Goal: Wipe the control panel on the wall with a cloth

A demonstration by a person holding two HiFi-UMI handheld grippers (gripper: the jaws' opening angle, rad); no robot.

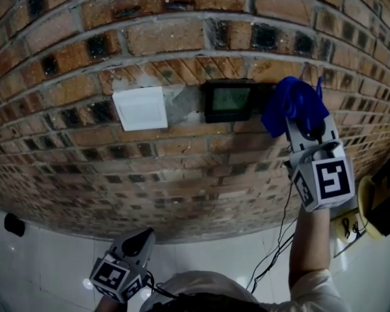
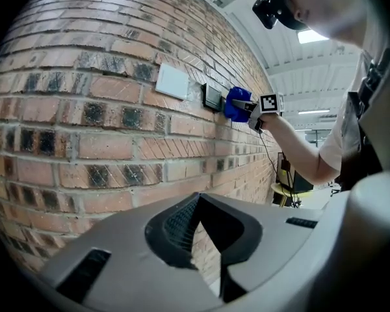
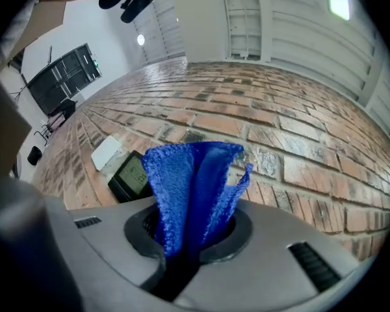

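**Blue cloth up beside the wall panel**

Right gripper (image 1: 303, 125) raised against the brick wall (image 1: 182, 38), clamped tight on a folded blue cloth (image 1: 291, 104), its folds standing up out of the closed jaws in the right gripper view. Cloth bunched just beside the right edge of the control panel (image 1: 227, 101), with the greenish screen left uncovered and in plain sight past the cloth's left side. Directly left of the panel, a patch of grey mortar (image 1: 182, 103), then a blank white cover plate (image 1: 140, 108), all along one brick course. Beside the raised forearm (image 1: 309, 239), thin black cables (image 1: 279, 239) hanging down the wall toward the pale floor (image 1: 52, 259). At the far right edge of the head view, a yellow object (image 1: 370, 207). Left gripper (image 1: 142, 238) held low, well apart from the panel, pointing at bare brick. Jaws apparently drawn together, only a sliver of wall seen between the pads, nothing held.
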